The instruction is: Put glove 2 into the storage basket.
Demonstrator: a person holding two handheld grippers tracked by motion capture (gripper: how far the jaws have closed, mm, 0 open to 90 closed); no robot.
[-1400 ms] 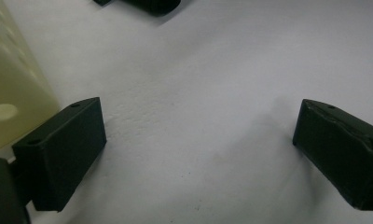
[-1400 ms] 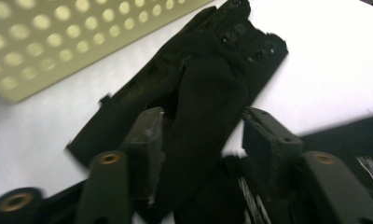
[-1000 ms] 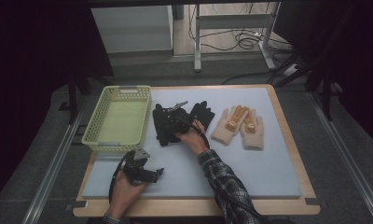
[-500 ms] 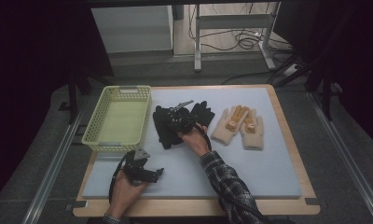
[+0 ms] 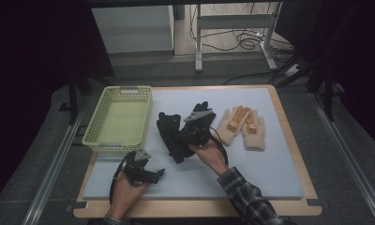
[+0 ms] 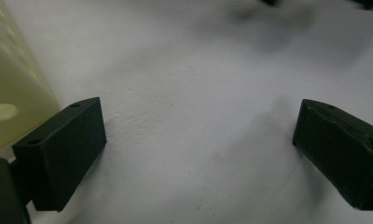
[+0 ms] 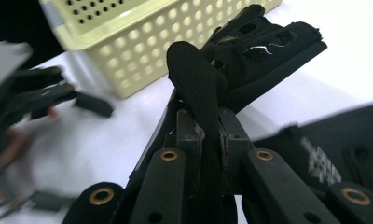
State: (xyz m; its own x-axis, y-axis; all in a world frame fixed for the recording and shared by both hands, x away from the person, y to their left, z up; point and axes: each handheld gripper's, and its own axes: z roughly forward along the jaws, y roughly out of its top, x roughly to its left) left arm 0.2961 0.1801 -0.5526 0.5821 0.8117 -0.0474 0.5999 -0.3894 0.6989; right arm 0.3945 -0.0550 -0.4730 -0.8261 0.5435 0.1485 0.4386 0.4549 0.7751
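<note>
Our right gripper [image 7: 208, 116] clamping the black glove [image 7: 250, 56], yellow basket [image 7: 142, 42] at ten o'clock; left gripper [image 6: 198, 149] gaping wide.

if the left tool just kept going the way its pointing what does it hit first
Probably the black gloves. In the high view the left tool points right and slightly away over bare mat. Its own view shows open jaws, white mat ahead and dark shapes at the top edge, though depth is unclear.

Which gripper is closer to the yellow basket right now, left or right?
Left, by a small margin. The left gripper sits open on the mat just below the yellow basket's near corner. The right gripper is off to the basket's right, shut on a black glove.
</note>
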